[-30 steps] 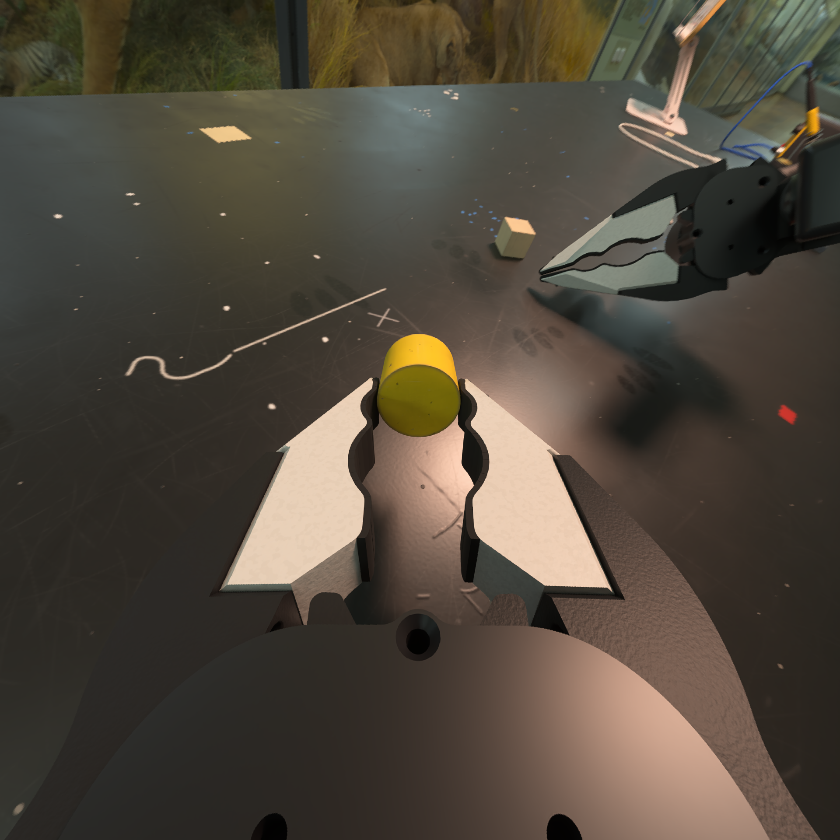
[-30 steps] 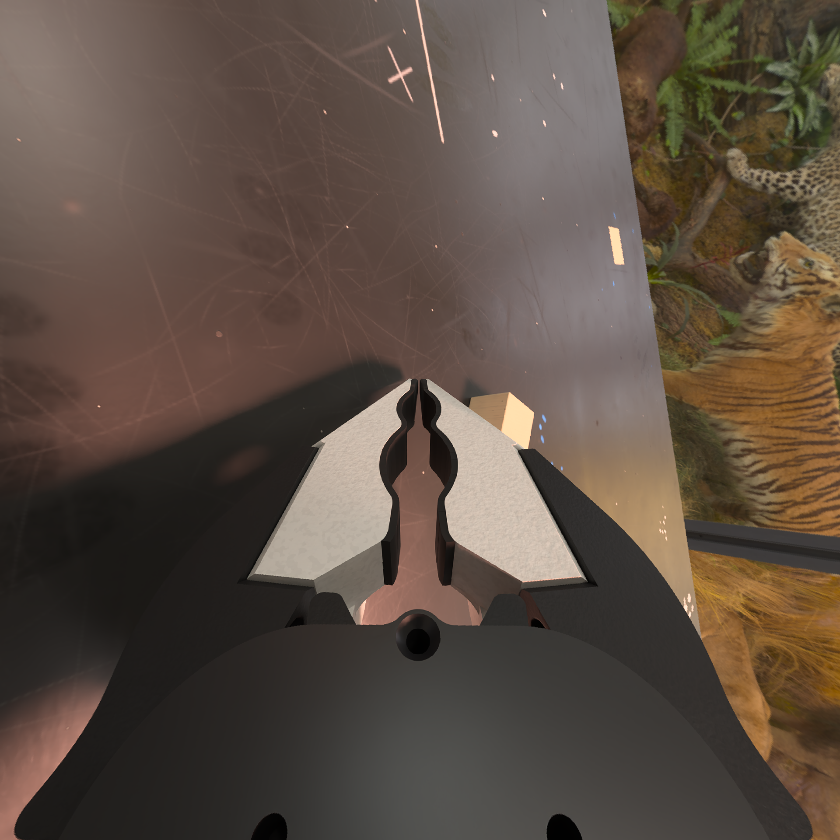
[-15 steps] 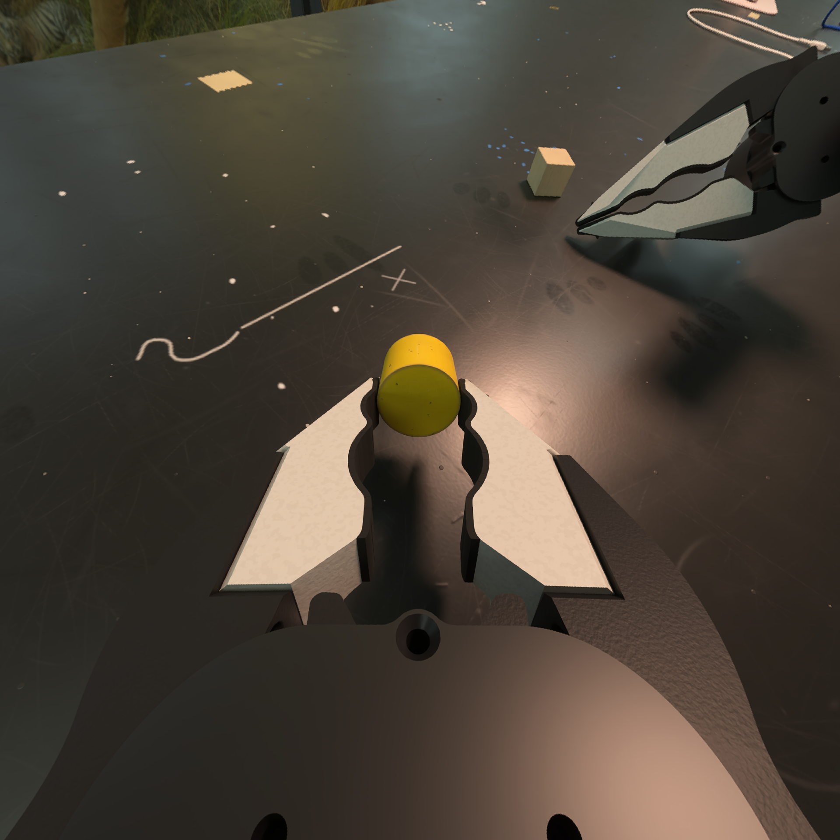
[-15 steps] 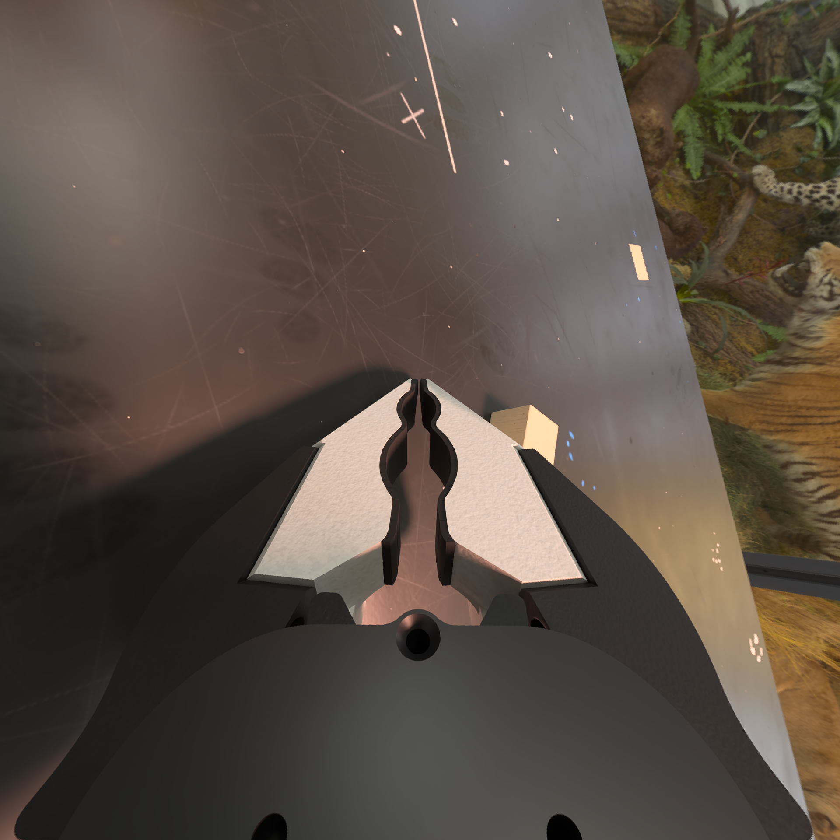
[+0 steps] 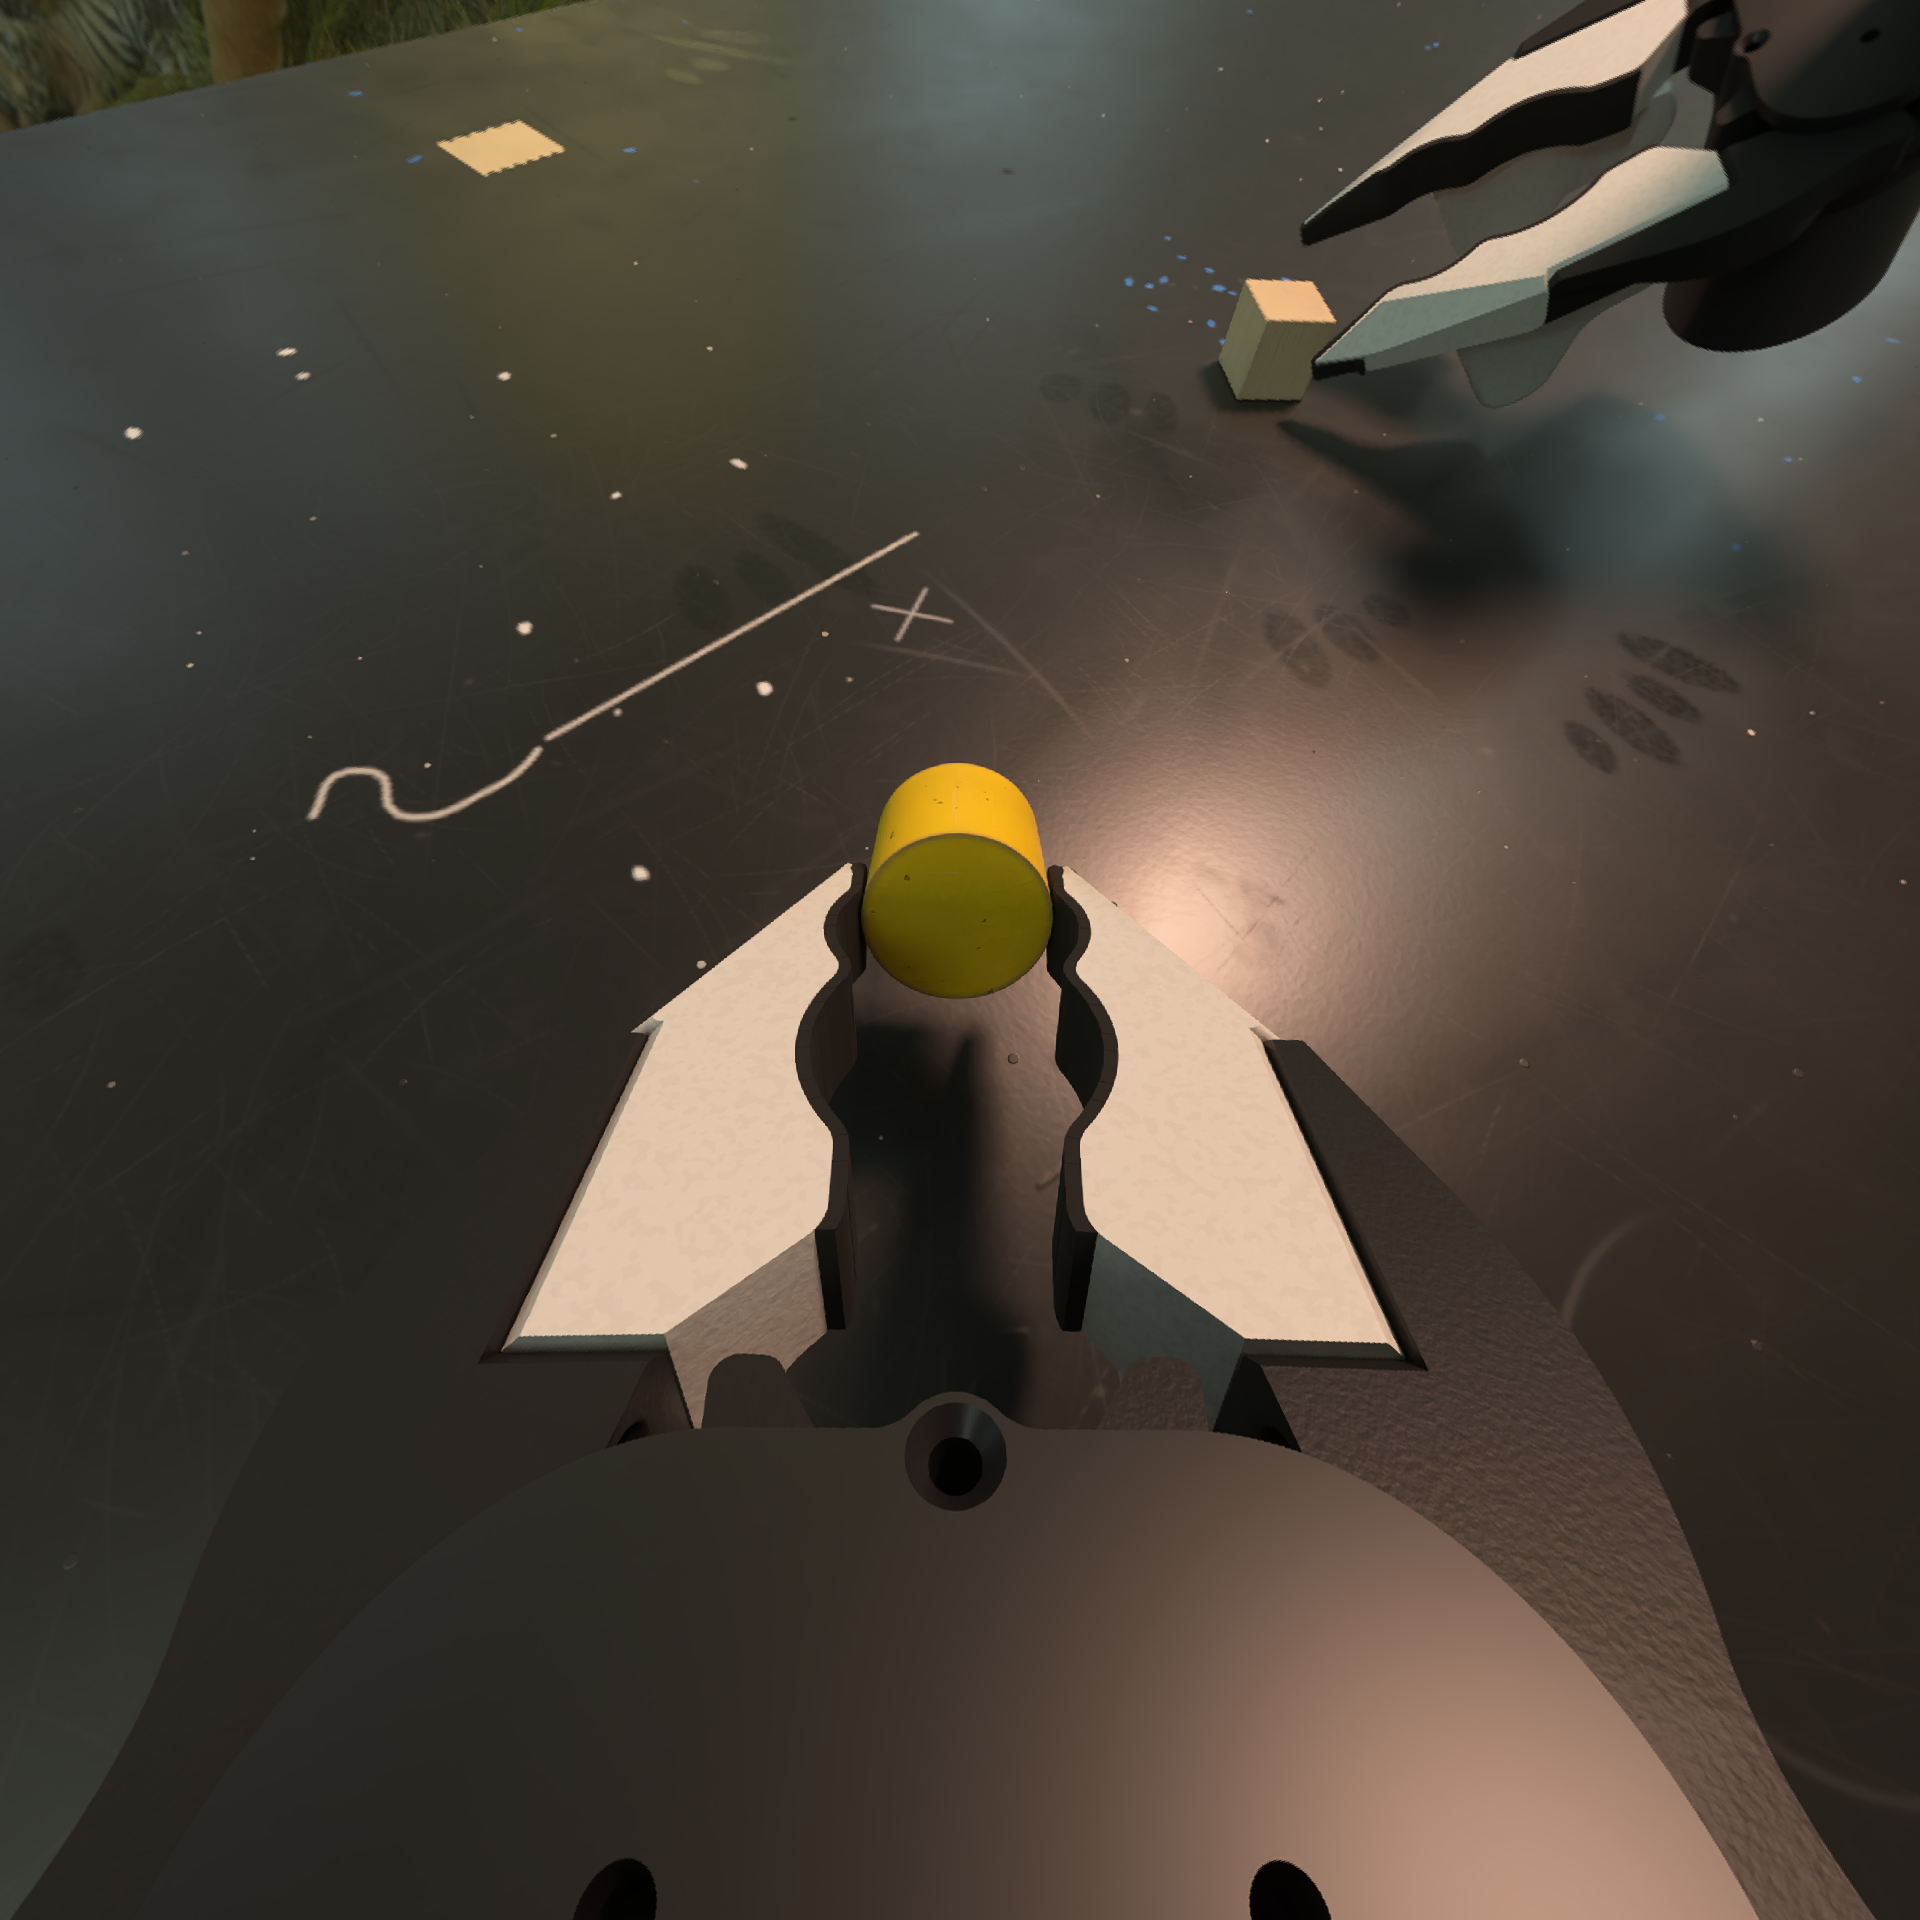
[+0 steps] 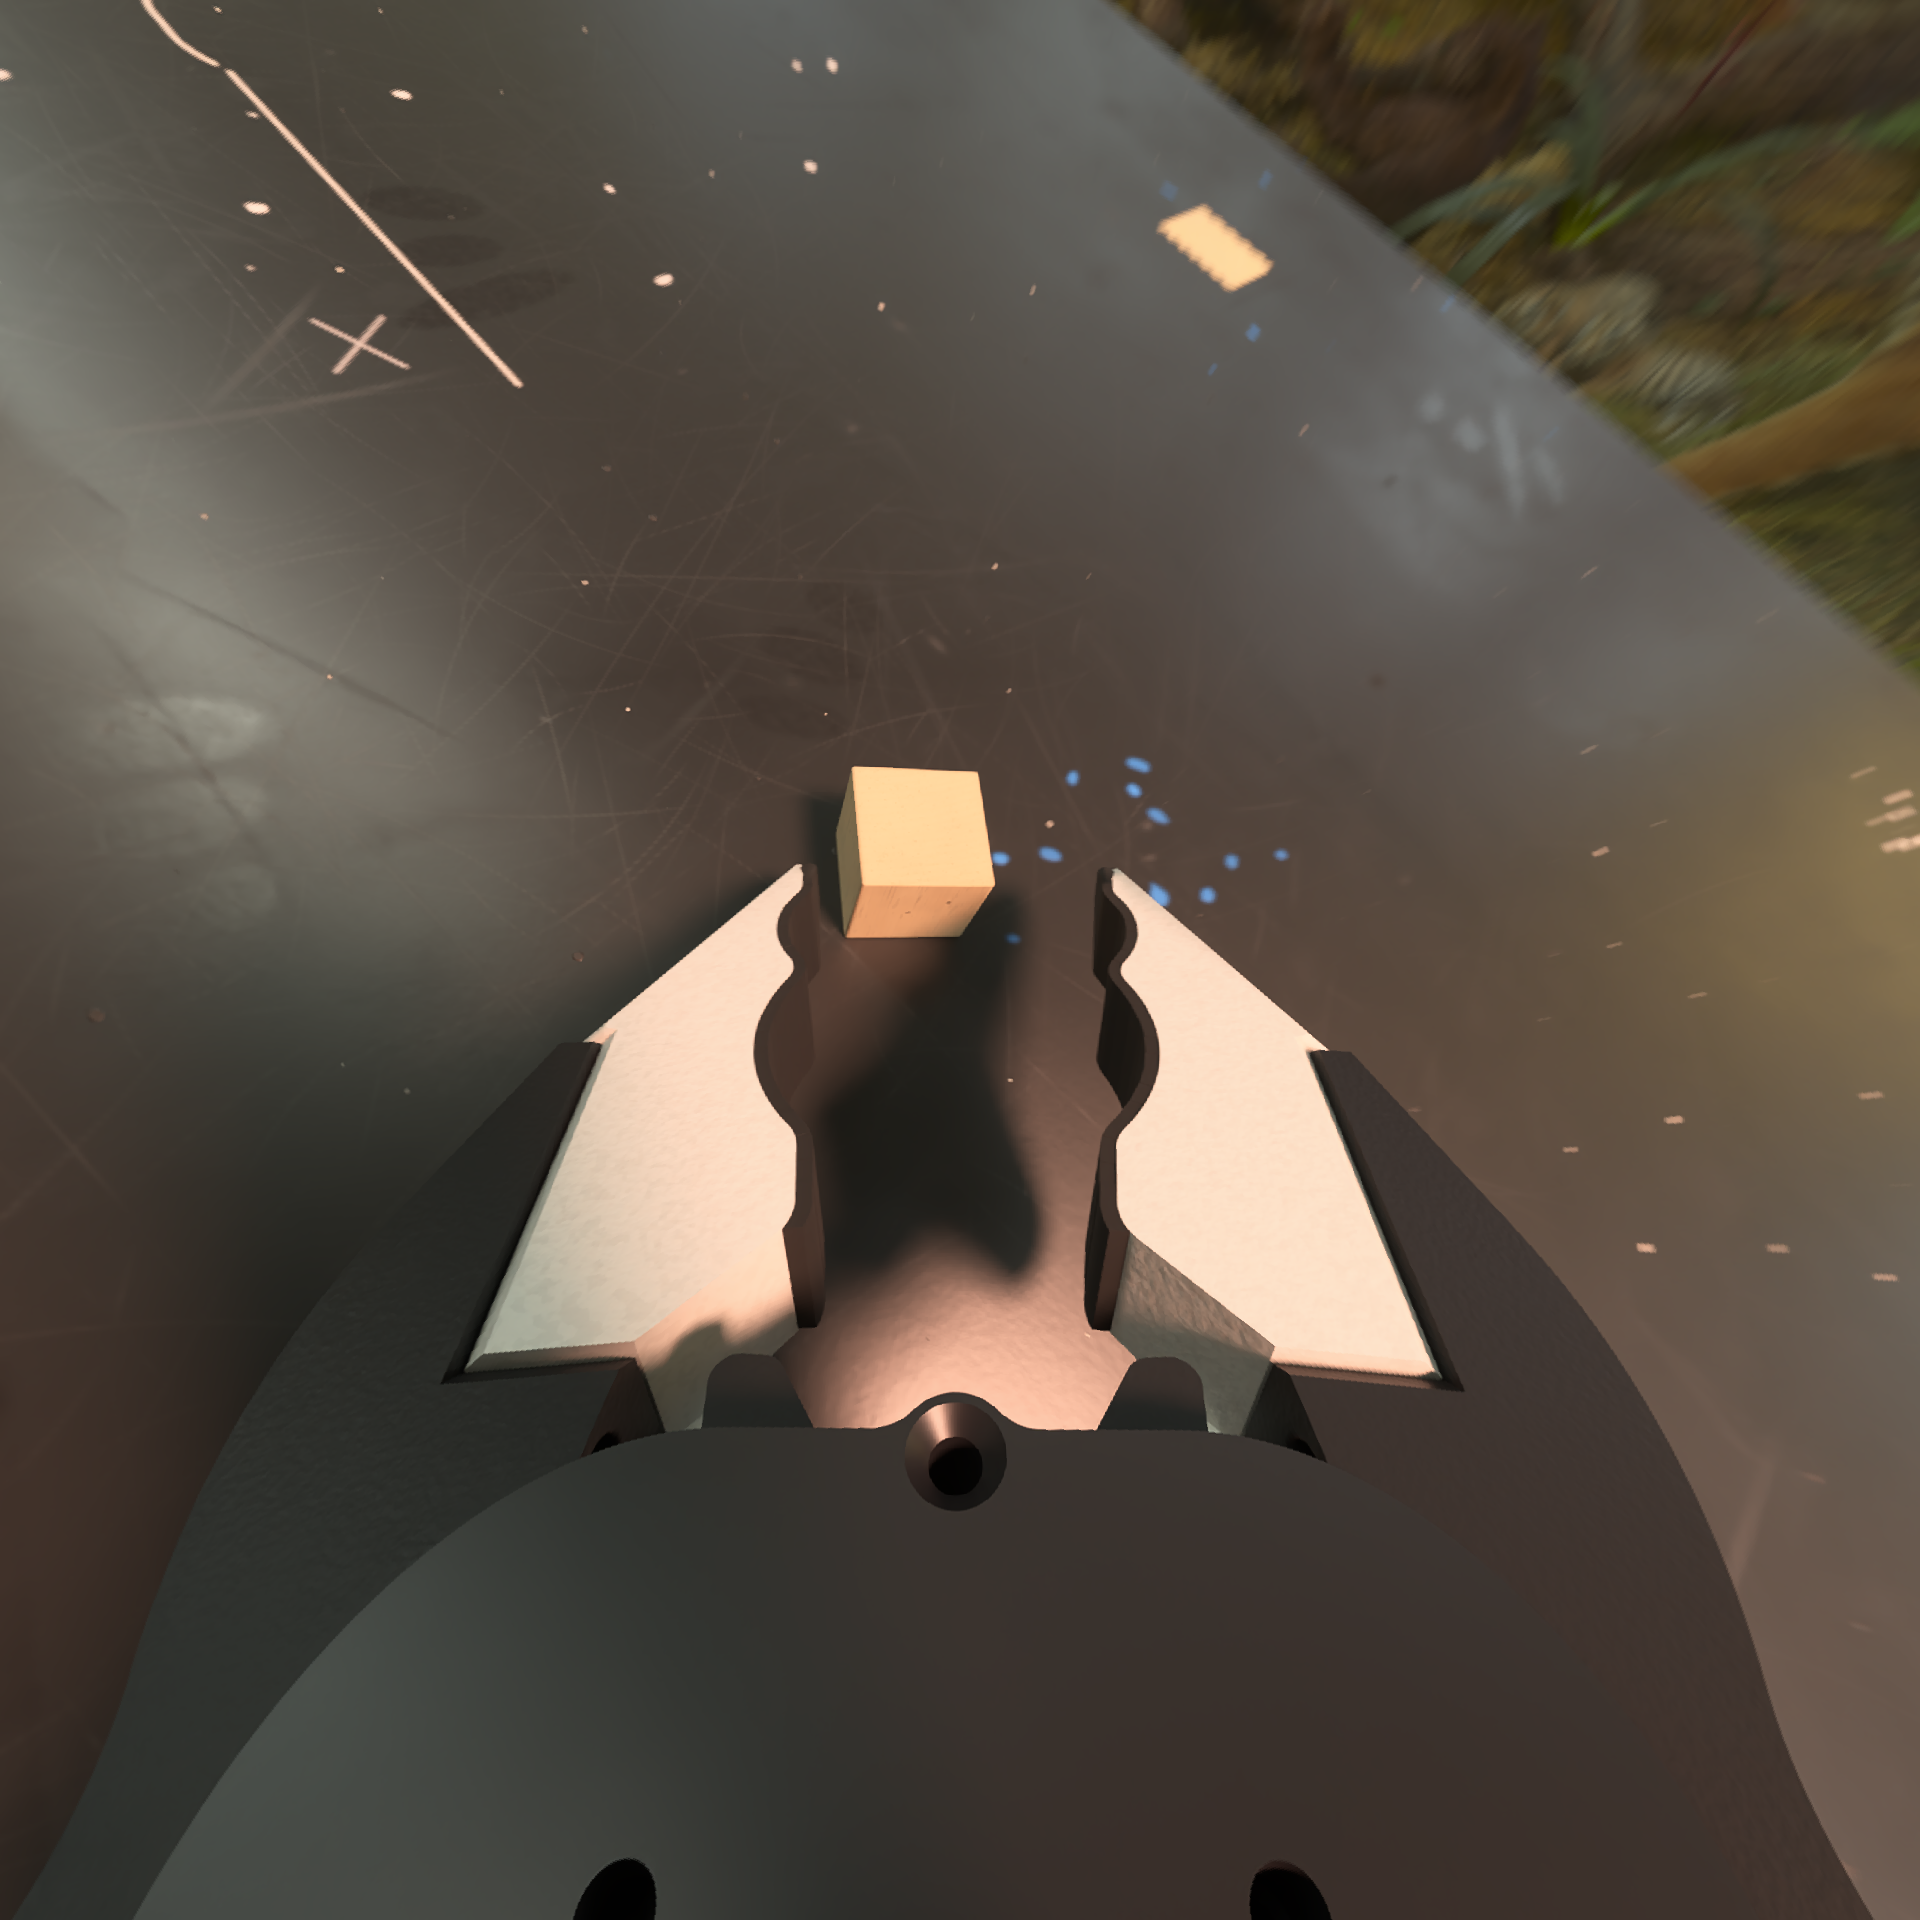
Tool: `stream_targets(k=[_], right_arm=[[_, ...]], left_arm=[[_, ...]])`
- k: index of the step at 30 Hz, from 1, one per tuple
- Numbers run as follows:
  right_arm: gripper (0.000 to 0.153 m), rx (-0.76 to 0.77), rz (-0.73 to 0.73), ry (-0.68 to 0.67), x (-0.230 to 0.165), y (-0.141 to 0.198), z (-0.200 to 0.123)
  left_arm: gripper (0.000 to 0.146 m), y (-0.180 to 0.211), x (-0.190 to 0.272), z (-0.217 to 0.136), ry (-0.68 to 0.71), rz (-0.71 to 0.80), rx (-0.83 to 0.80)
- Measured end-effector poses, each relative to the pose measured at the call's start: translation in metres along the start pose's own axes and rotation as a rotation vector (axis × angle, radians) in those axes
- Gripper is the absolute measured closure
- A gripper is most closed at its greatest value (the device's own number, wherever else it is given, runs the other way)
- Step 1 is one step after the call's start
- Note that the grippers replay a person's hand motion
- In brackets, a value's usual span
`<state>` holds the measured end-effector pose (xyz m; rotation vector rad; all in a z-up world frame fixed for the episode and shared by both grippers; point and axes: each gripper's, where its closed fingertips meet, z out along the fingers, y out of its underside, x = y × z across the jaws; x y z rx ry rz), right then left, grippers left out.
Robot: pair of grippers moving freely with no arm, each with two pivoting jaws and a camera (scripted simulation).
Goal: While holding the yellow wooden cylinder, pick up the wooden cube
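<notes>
My left gripper (image 5: 956, 883) is shut on the yellow wooden cylinder (image 5: 954, 899) and holds it above the dark table, its round end facing the camera. The small wooden cube (image 5: 1276, 338) rests on the table far ahead to the right. It also shows in the right wrist view (image 6: 912, 852), just beyond the fingertips and nearer the left finger. My right gripper (image 6: 951, 883) is open and tilted down at the cube. It also shows in the left wrist view (image 5: 1320, 296), jaws apart, lower fingertip next to the cube's right side.
The dark scratched table (image 5: 520, 520) bears a chalk line and a small cross (image 5: 912, 615). A flat tan patch (image 5: 501, 148) lies at the far left, also in the right wrist view (image 6: 1214, 246). The table's edge (image 6: 1558, 364) runs along the right, with greenery beyond.
My right gripper has opened and swung round and down so the cube now lies just ahead between its fingertips. My left gripper still holds the cylinder and has tipped downward, the cube shifting right in its view.
</notes>
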<state>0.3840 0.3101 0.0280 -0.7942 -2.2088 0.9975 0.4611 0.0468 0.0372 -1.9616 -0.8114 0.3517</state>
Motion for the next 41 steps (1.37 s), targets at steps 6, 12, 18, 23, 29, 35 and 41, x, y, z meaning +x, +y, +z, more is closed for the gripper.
stream_targets(k=[6,12,18,23,29,35,41], right_arm=[[0.108,-0.063,0.072,-0.124,-0.005,0.007,0.015],[0.118,-0.074,0.130,-0.231,-0.009,0.005,0.022],[0.120,-0.066,0.100,-0.226,-0.010,0.004,0.021],[0.124,-0.063,0.083,-0.245,-0.013,0.004,0.020],[0.124,-0.038,-0.026,-0.179,-0.014,0.000,0.020],[0.124,0.045,-0.261,-0.134,-0.030,-0.016,0.023],[0.124,0.192,-0.491,-0.090,-0.043,-0.059,0.025]], left_arm=[[0.112,0.002,0.000,0.001,-0.005,0.007,-0.013],[0.112,0.005,0.002,0.004,-0.012,0.036,-0.043],[0.112,0.008,0.002,0.006,-0.013,0.037,-0.063],[0.112,0.008,0.001,0.006,-0.009,0.025,-0.063],[0.112,0.007,0.001,0.006,-0.009,0.020,-0.063],[0.112,0.000,-0.005,0.005,0.018,-0.043,-0.018],[0.112,-0.033,-0.002,0.011,0.138,-0.098,0.041]])
